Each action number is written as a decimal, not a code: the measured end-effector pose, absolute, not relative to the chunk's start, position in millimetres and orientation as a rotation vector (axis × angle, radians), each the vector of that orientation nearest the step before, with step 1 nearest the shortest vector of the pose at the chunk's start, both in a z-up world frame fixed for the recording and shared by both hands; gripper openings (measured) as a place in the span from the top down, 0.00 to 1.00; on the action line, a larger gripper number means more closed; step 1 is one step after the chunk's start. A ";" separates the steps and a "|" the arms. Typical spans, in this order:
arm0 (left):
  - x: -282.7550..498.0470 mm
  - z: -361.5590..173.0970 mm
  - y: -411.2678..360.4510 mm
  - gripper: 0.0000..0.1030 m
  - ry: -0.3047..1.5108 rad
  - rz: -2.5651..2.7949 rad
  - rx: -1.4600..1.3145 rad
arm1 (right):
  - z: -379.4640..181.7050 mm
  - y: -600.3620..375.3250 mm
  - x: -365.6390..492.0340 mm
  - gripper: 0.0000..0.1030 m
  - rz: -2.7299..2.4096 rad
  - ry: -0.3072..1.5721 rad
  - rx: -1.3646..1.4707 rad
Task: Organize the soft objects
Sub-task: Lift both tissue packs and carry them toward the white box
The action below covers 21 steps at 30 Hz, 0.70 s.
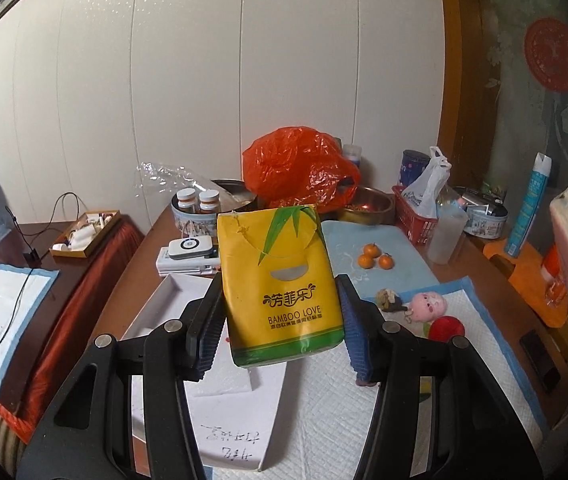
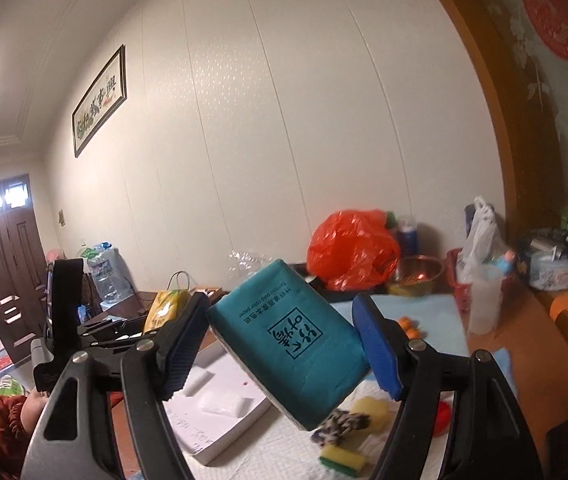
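My left gripper (image 1: 282,320) is shut on a yellow tissue pack (image 1: 280,284) with green leaves, held upright above the white foam tray (image 1: 156,312). My right gripper (image 2: 284,356) is shut on a teal tissue pack (image 2: 287,340), tilted and held above the table. The yellow pack (image 2: 168,308) and the left gripper also show at the left of the right wrist view. A pink pig toy (image 1: 427,306), a red ball (image 1: 445,328) and a small furry toy (image 1: 389,300) lie on the white pad. Yellow sponges (image 2: 343,458) and a patterned cloth (image 2: 339,424) lie under the teal pack.
An orange plastic bag (image 1: 299,168), a metal bowl (image 1: 363,202), a red basket (image 1: 413,216), jars (image 1: 198,202), three small oranges (image 1: 373,256) and a spray can (image 1: 527,204) crowd the table's far side. A white box (image 1: 188,256) lies near the tray.
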<state>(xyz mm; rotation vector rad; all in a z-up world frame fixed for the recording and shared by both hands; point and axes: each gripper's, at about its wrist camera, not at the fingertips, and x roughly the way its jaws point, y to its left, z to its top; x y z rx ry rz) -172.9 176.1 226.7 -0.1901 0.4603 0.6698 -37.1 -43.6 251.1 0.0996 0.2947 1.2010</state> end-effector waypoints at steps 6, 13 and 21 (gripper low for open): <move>-189.4 223.2 188.4 0.49 0.456 0.679 -0.210 | 243.5 -28.4 -43.8 0.29 1.211 0.356 0.106; -201.4 219.0 199.6 0.49 0.456 0.694 -0.234 | 242.0 -13.3 -58.1 0.29 1.224 0.363 0.076; -209.4 215.1 209.8 0.49 0.464 0.709 -0.241 | 238.4 -0.8 -62.9 0.29 1.232 0.378 0.068</move>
